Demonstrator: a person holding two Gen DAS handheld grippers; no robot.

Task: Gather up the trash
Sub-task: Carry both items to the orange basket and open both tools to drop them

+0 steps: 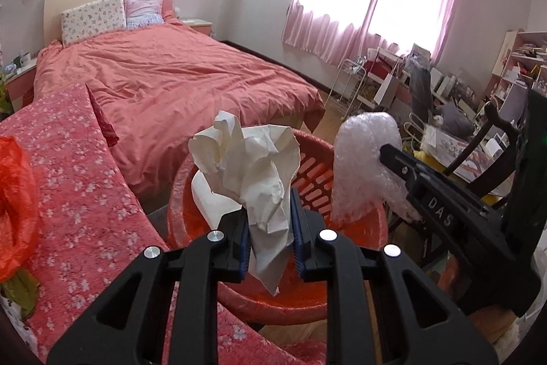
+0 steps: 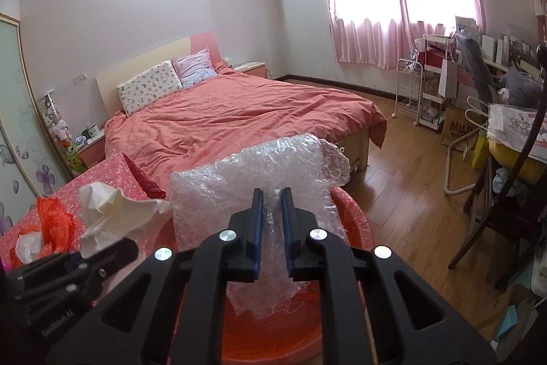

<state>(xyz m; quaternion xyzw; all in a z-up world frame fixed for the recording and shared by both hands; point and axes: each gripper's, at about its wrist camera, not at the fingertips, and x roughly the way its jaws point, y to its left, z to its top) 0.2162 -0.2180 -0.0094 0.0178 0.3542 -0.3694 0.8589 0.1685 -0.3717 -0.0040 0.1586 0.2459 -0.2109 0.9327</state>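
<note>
My left gripper (image 1: pixel 268 221) is shut on a crumpled white paper (image 1: pixel 253 170) and holds it over the red plastic basket (image 1: pixel 307 300). A white object (image 1: pixel 212 197) lies inside the basket. My right gripper (image 2: pixel 271 218) is shut on a sheet of clear bubble wrap (image 2: pixel 239 180) and holds it above the same basket (image 2: pixel 352 214). In the left wrist view the bubble wrap (image 1: pixel 362 159) and the right gripper show at the right. In the right wrist view the paper (image 2: pixel 112 207) and the left gripper show at the lower left.
A bed with a salmon cover (image 1: pixel 171 74) lies behind the basket. A pink floral cloth surface (image 1: pixel 75 180) at the left carries an orange plastic bag (image 1: pixel 13 194). A dark wooden chair (image 2: pixel 506 211), shelves and clutter (image 1: pixel 461 98) stand at the right on the wooden floor (image 2: pixel 410 187).
</note>
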